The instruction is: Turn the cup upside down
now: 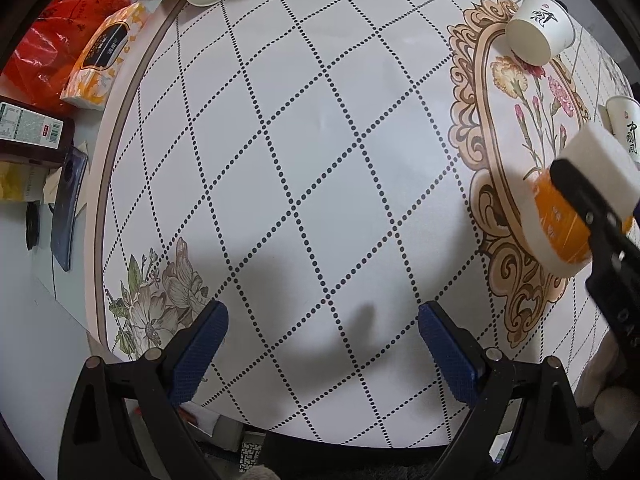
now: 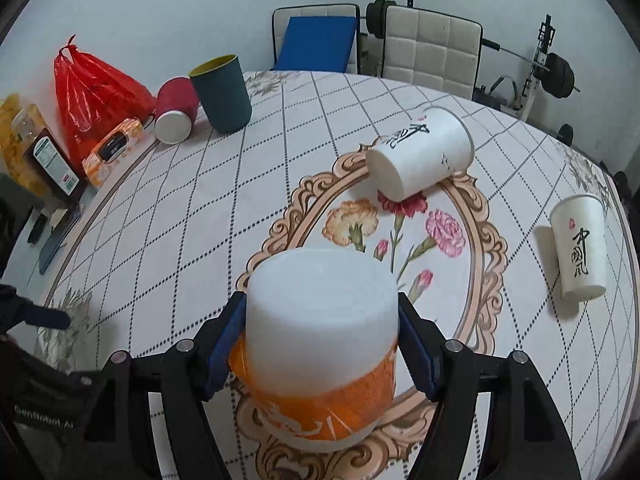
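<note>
My right gripper (image 2: 322,344) is shut on an orange-and-white paper cup (image 2: 320,344), with its closed base facing away from the camera and its rim toward me, just above the table. In the left wrist view the same cup (image 1: 556,224) and the right gripper's black finger (image 1: 580,200) show at the right edge. My left gripper (image 1: 322,332) is open and empty, hovering over the patterned tablecloth (image 1: 300,140).
A white cup with calligraphy (image 2: 420,158) lies on its side at the oval frame print; another (image 2: 580,248) lies at the right. A red cup (image 2: 176,110) on its side and an upright dark green cup (image 2: 220,94) stand far left. A red bag (image 2: 96,88), tissue pack (image 2: 114,146), chairs behind.
</note>
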A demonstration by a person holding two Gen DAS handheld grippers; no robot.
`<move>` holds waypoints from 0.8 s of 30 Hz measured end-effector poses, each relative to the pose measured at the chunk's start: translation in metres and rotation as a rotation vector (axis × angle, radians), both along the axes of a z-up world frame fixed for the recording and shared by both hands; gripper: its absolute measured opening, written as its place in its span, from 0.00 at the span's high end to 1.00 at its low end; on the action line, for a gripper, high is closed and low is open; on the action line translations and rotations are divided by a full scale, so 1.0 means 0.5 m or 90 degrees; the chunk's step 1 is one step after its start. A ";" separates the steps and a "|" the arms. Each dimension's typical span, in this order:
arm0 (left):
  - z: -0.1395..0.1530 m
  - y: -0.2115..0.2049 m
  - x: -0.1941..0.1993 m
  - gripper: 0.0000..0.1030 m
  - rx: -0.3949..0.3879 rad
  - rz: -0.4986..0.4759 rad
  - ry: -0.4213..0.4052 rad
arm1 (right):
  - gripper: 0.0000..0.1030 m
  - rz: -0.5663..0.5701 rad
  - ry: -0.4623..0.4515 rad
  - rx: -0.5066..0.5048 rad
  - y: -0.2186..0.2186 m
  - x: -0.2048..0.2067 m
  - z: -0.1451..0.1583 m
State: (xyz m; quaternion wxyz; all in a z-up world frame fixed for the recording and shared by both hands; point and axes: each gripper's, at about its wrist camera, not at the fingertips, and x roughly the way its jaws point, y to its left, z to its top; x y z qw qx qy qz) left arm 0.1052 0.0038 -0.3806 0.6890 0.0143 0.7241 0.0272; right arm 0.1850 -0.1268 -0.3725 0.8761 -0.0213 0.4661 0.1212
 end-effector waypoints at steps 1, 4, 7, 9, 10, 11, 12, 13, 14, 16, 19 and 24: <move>0.002 -0.002 0.000 0.05 0.001 0.000 -0.002 | 0.26 0.000 0.002 -0.001 -0.001 -0.003 0.000; 0.010 -0.014 -0.001 0.05 0.003 -0.002 -0.006 | 0.24 0.001 -0.001 -0.002 -0.005 -0.011 0.004; 0.018 -0.024 -0.005 0.05 0.003 -0.005 -0.013 | 0.18 0.000 0.001 0.006 -0.012 -0.015 0.011; 0.027 -0.029 -0.008 0.05 0.005 -0.006 -0.020 | 0.13 -0.002 0.006 0.016 -0.019 -0.018 0.017; 0.032 -0.031 -0.009 0.05 0.007 -0.007 -0.025 | 0.11 -0.005 0.013 0.023 -0.022 -0.018 0.020; 0.039 -0.031 -0.010 0.05 0.010 -0.008 -0.031 | 0.11 -0.012 0.018 0.029 -0.027 -0.020 0.027; 0.046 -0.032 -0.011 0.05 0.013 -0.009 -0.037 | 0.10 -0.016 0.019 0.032 -0.029 -0.020 0.034; 0.055 -0.032 -0.012 0.05 0.015 -0.011 -0.045 | 0.09 -0.024 0.021 0.038 -0.034 -0.022 0.044; 0.066 -0.034 -0.013 0.05 0.016 -0.015 -0.052 | 0.08 -0.036 0.023 0.043 -0.041 -0.026 0.059; 0.095 -0.039 -0.018 0.05 0.021 -0.028 -0.072 | 0.07 -0.061 0.023 0.043 -0.052 -0.035 0.087; 0.145 -0.051 -0.030 0.05 0.023 -0.055 -0.108 | 0.07 -0.102 0.022 -0.006 -0.063 -0.065 0.144; 0.234 -0.046 -0.066 0.05 0.027 -0.095 -0.166 | 0.07 -0.174 0.046 -0.065 -0.081 -0.139 0.219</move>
